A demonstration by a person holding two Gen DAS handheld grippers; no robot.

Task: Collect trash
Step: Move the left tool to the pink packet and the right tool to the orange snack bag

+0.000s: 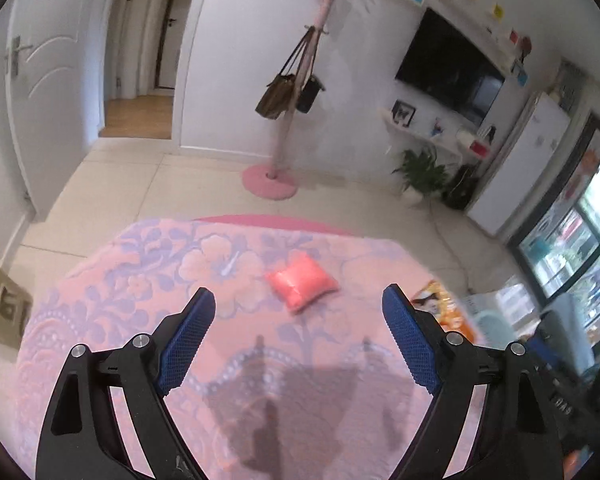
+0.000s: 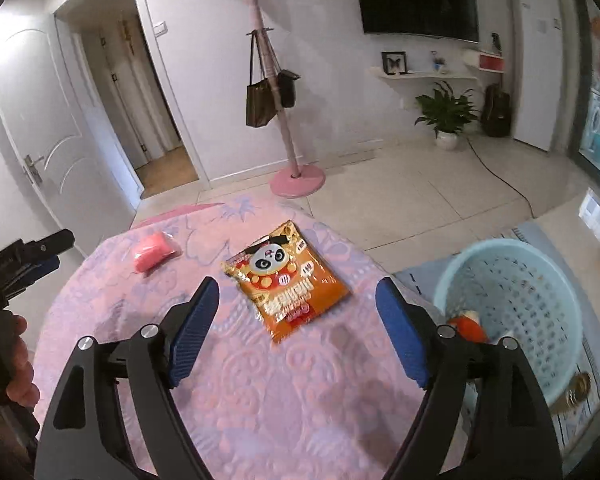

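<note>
Lining up on the trash

Both my grippers, left gripper (image 1: 298, 304) and right gripper (image 2: 298, 296), gape wide, empty. Orange snack packet (image 2: 286, 280) lies flat mid-desk (image 2: 260, 400); I'd pinch an edge, then drop it into the blue basket (image 2: 512, 312).

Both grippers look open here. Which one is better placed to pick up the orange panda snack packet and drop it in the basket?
Right, probably. The right gripper is open with the flat orange panda snack packet lying between its fingers, and the light blue plastic basket is on its right. The left gripper faces the small red pouch instead.
</note>
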